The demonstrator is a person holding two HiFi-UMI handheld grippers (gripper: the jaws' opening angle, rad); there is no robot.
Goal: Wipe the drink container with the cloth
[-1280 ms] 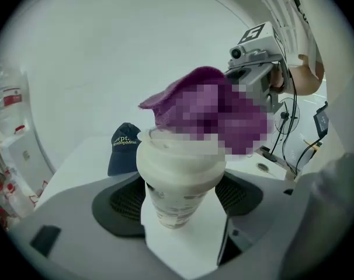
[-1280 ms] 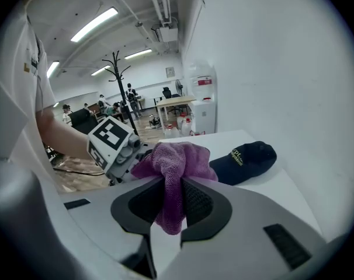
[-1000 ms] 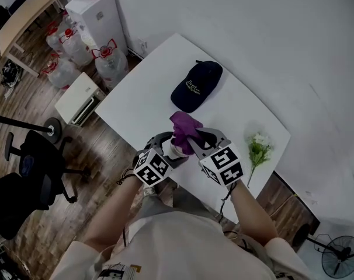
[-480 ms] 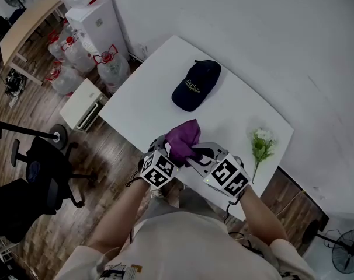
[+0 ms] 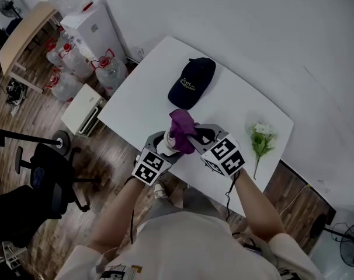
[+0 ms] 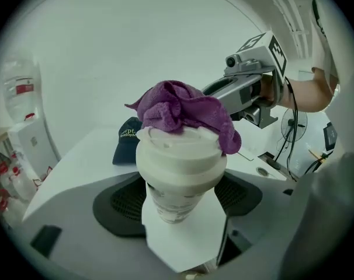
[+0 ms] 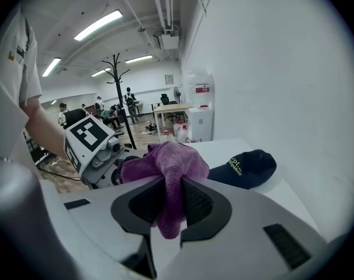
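A white paper drink cup [image 6: 178, 179] with a plastic lid stands upright between the jaws of my left gripper [image 6: 180, 206], which is shut on it; in the head view the cup [image 5: 167, 146] is mostly hidden. A purple cloth [image 6: 183, 112] lies bunched on the lid. My right gripper [image 7: 172, 206] is shut on that purple cloth [image 7: 165, 168] and presses it down on the cup from the right. In the head view both grippers, left [image 5: 160, 150] and right [image 5: 200, 137], meet over the near edge of the white table [image 5: 145, 101], the cloth [image 5: 181, 128] between them.
A dark navy cap [image 5: 192, 81] lies on the table beyond the grippers. A small bunch of white flowers [image 5: 260, 142] lies at the table's right end. Water jugs [image 5: 110, 63] and a white box [image 5: 80, 109] stand on the floor to the left, an office chair [image 5: 45, 174] nearer.
The cloth has slid back and forth over the cup's lid: raised and spread half a second ago, now bunched lower on it. Both grippers kept their hold and shifted slightly.
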